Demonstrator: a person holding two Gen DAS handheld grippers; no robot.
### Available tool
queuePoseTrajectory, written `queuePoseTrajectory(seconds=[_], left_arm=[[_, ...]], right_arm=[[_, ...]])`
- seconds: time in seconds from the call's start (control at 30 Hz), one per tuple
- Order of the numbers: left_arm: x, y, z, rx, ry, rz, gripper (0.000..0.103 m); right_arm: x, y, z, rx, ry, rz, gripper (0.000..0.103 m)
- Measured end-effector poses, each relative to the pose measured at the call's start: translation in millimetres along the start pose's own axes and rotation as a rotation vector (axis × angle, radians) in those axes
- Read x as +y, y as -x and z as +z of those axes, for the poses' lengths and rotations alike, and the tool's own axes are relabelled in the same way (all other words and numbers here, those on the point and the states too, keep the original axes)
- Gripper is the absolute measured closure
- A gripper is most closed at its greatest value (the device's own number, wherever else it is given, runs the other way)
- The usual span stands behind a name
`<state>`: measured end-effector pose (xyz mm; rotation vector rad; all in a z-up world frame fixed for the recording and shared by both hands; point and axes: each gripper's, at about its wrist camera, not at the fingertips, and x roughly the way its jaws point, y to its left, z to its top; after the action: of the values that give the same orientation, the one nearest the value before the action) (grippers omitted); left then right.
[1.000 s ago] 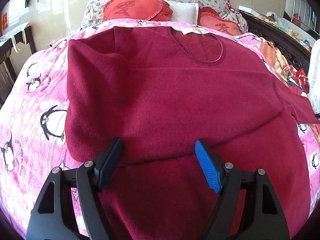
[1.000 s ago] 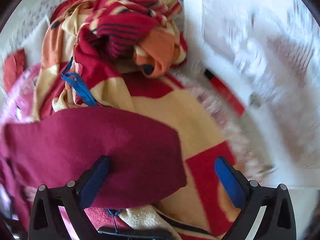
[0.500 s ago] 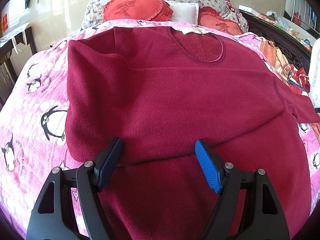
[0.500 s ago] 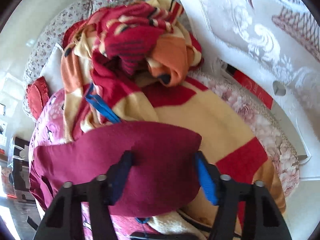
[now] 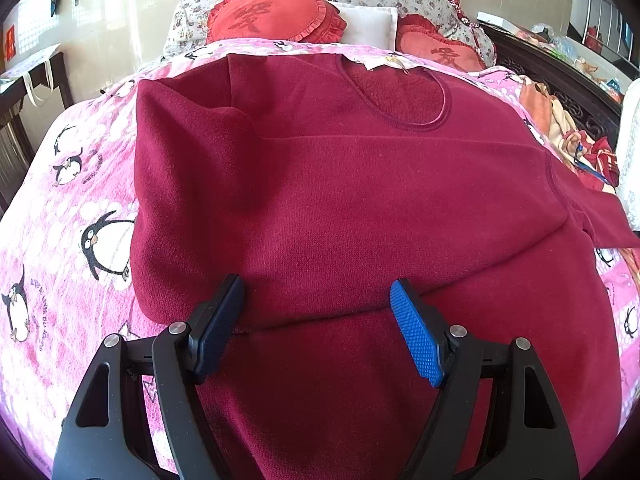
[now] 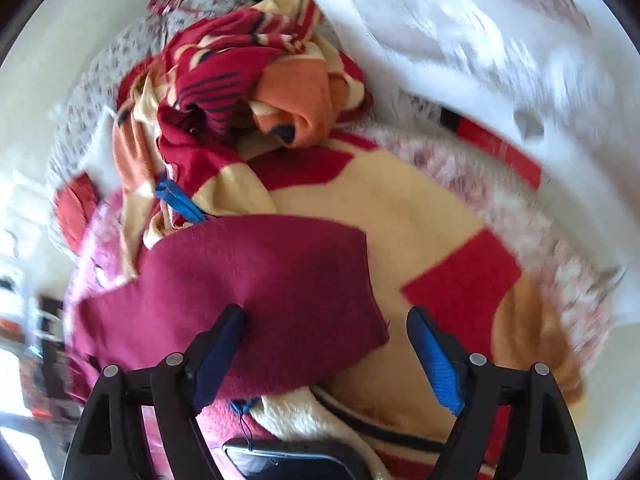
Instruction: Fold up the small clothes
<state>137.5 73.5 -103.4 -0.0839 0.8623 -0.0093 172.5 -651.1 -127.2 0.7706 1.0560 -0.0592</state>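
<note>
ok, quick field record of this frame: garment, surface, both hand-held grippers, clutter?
garment: dark red fleece sweater, spread flat, left sleeve folded across the body
surface: pink penguin-print blanket
left hand-held gripper: open over the sweater's lower part, nothing pinched
right hand-held gripper: jaws opening, sweater's right sleeve end between them
clutter: crumpled yellow, red and orange blanket under that sleeve

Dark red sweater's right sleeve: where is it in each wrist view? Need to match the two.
Left wrist: the sleeve runs off the right edge, out from the sweater body.
Right wrist: the sleeve end fills the lower centre, its cuff between the right gripper's opening jaws, unclamped.
Shared landmark: the red-and-yellow blanket beside the sleeve.
</note>
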Motion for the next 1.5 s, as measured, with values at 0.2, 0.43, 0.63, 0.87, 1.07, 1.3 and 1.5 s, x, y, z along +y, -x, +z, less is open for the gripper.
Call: queuePoseTrajectory(seconds=[0.2, 0.43, 0.63, 0.87, 1.07, 1.3, 1.5], left_arm=[[-0.1, 0.0, 0.0, 0.0, 0.0, 0.0, 0.027], [0.5, 0.0, -0.2, 0.0, 0.001, 0.0, 0.027], [2.4, 0.7, 0.0, -0.004, 0.008, -0.008, 0.027], [2.8, 1.9, -1.3, -0.007, 0.014, -0.011, 0.027], [4.9, 3.5, -1.9, -0.013, 0.026, -0.022, 0.027], [7.3, 5.9, -3.2, -0.019, 0.041, -0.033, 0.027], [7.2, 7.2, -4.3, -0.02, 0.042, -0.035, 0.027]], right_arm=[[8.1, 1.0, 1.3, -0.081, 0.006, 0.017, 0.043], [31.1, 8.1, 9.5, -0.104, 0.067, -0.055, 0.067], [42.8, 25.3, 2.2, -0.163, 0.075, -0.07, 0.085], [119.7, 50.7, -19.3, -0.237, 0.232, 0.058, 0.089], [266.9, 14.5, -77.8, -0.203, 0.54, 0.2, 0.089], [402.7, -80.2, -178.0, -0.057, 0.798, 0.263, 0.089], [433.8, -150.8, -244.1, 0.057, 0.849, 0.281, 0.089]])
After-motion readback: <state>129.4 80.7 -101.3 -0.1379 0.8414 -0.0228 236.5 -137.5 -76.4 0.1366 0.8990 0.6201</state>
